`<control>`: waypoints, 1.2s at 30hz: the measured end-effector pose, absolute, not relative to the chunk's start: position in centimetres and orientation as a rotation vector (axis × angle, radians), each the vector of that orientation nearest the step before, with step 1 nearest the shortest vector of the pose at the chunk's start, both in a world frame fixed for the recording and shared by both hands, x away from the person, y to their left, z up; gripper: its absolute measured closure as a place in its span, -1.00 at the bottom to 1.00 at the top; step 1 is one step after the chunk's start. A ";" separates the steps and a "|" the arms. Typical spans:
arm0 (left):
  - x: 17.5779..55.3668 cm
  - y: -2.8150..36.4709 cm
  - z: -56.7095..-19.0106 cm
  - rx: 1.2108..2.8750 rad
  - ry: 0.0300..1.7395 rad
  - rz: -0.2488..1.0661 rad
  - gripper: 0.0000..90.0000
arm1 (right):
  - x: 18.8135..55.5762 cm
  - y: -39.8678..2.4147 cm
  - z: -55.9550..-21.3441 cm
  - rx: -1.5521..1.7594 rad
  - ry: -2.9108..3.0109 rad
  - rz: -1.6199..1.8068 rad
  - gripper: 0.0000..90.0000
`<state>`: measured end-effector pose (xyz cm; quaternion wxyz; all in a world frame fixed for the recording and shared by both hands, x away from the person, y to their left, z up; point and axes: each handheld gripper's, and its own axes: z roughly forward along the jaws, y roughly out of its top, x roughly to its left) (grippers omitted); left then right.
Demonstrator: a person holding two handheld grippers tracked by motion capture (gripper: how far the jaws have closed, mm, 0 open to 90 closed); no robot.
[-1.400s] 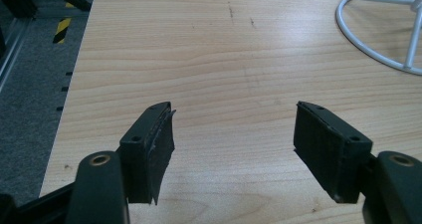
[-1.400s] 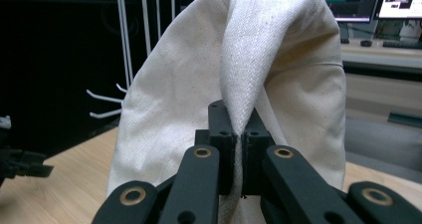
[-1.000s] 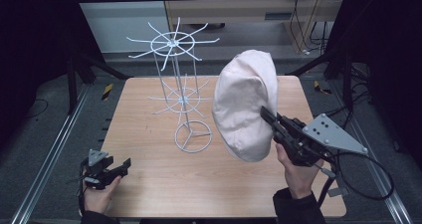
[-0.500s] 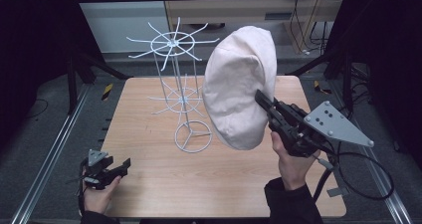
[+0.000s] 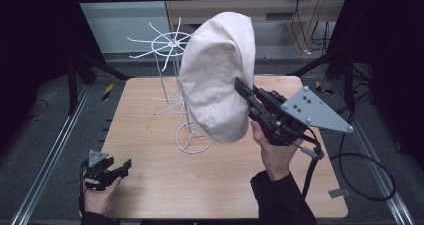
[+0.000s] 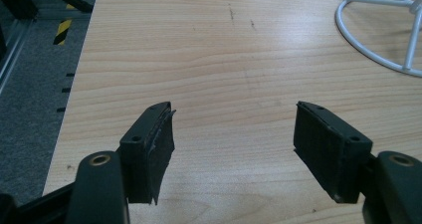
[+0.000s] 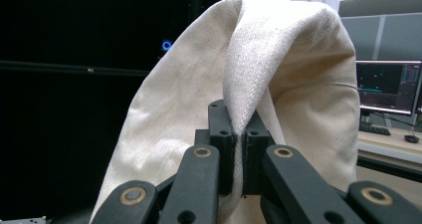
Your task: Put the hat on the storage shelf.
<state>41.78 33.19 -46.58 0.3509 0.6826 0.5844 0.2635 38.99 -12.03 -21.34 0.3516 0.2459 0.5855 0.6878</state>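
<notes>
Right gripper is pinching a fold of the cream hat, its jaws pressed together on the cloth (the right gripper view shows the fold nipped between them, with the rest of the crown draping to either side). The hat hangs in the air above the desk, at about 3 o'clock from the white wire stand and partly in front of it, near the level of the stand's upper ring of prongs. Judging by the way it sags and creases around the held fold, the hat is soft, light cotton, with no stiffness of its own; it should neither slip from the pads nor break, but it will swing and collapse when moved. A hold on a doubled edge, as now, seems the sound one, since a single layer could pull loose. Hanging it would call for the hollow side to face a prong, and the thin stand may well tip if pushed. Left gripper rests at the desk's 7 o'clock corner, jaws spread wide over bare wood, holding nothing.
</notes>
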 end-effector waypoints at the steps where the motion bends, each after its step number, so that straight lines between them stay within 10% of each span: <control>1: 41.8 33.2 -46.6 1.768 1.513 0.682 -0.29 | 39.1 -11.7 -21.3 0.629 1.521 1.777 0.95; 36: 41.8 33.0 -46.7 1.778 1.512 0.679 -0.29 | 42.0 -9.3 -26.5 0.738 1.738 1.657 0.88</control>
